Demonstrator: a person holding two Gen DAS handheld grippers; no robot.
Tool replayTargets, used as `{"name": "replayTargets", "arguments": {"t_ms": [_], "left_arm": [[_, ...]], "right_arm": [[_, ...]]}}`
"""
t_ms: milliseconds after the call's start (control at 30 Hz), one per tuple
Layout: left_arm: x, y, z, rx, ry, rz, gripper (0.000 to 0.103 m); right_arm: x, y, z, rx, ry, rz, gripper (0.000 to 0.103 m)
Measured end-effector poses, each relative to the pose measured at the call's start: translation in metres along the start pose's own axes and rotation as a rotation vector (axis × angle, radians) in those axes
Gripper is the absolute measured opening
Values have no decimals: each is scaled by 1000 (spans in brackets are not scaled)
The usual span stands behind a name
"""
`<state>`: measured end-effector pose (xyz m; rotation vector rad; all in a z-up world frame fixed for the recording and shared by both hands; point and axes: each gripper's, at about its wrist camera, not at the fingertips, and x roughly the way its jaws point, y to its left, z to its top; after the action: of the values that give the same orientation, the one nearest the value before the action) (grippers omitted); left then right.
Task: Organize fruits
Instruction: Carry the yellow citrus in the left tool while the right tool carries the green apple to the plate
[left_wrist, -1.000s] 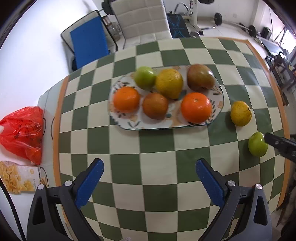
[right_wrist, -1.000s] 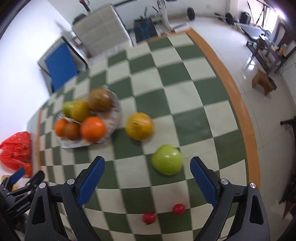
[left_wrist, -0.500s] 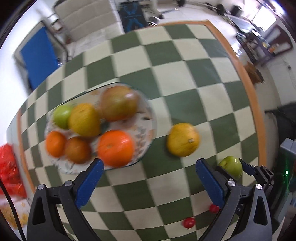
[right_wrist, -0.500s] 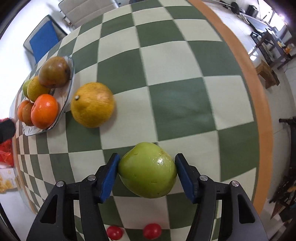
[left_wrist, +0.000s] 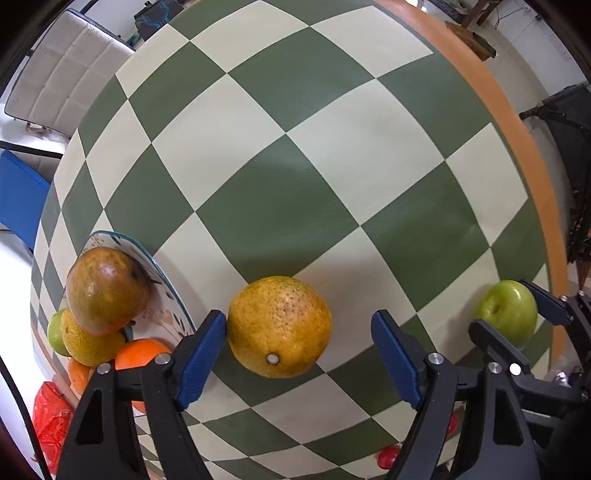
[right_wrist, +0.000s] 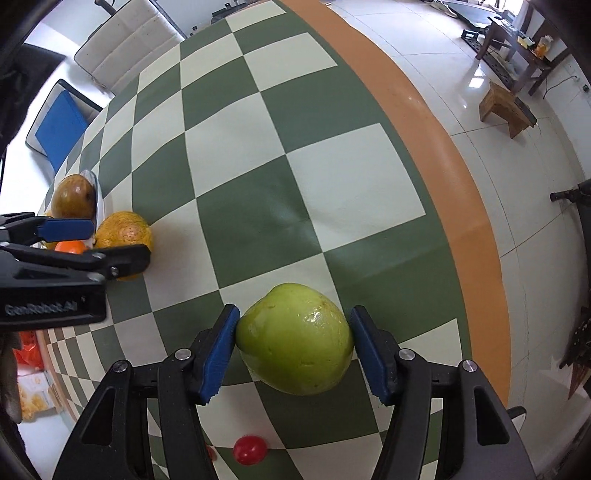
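Note:
A yellow orange (left_wrist: 279, 325) lies on the checked table just right of the patterned plate (left_wrist: 164, 314). My left gripper (left_wrist: 299, 321) points down over it with its jaws closing. The left pad touches the orange's skin and the right pad stands apart from it. My right gripper (right_wrist: 294, 315) is shut on a green apple (right_wrist: 295, 339), with both blue pads pressed against its sides near the table's right edge. The plate holds a brownish fruit (left_wrist: 105, 288), an orange (left_wrist: 138, 354) and several others. The left wrist view also shows the apple (left_wrist: 508, 312) far right.
Small red fruits (right_wrist: 250, 448) lie on the table just behind the apple. The table's orange border (right_wrist: 424, 122) runs along the right. A padded chair (left_wrist: 62, 74) and a blue chair (right_wrist: 59, 125) stand at the far side. A red bag (left_wrist: 50, 417) sits lower left.
The left gripper swung from over the plate down to the yellow orange and its jaws narrowed around it. The right gripper came down and shut on the green apple.

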<state>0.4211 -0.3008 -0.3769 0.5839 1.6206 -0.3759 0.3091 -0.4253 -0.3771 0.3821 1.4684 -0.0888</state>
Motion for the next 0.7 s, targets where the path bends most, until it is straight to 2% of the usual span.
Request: {"name": "replayTargets", "arguments": {"t_ms": [67,300,533,700], "left_arm": [[1,-3,0,17,-17,29,56],[-2,4,-15,-59,-38,-53,55],[3,23,-80,-206,-12,-206,56],[15,43,-133,-291,0,-217,55]], "right_arm": [[1,-2,0,2,7,-2,64],[8,1,0,-23,19,-12,64],[9,15,-9,-34,61,50,64],[14,44,-26,-84,107,107,64]]}}
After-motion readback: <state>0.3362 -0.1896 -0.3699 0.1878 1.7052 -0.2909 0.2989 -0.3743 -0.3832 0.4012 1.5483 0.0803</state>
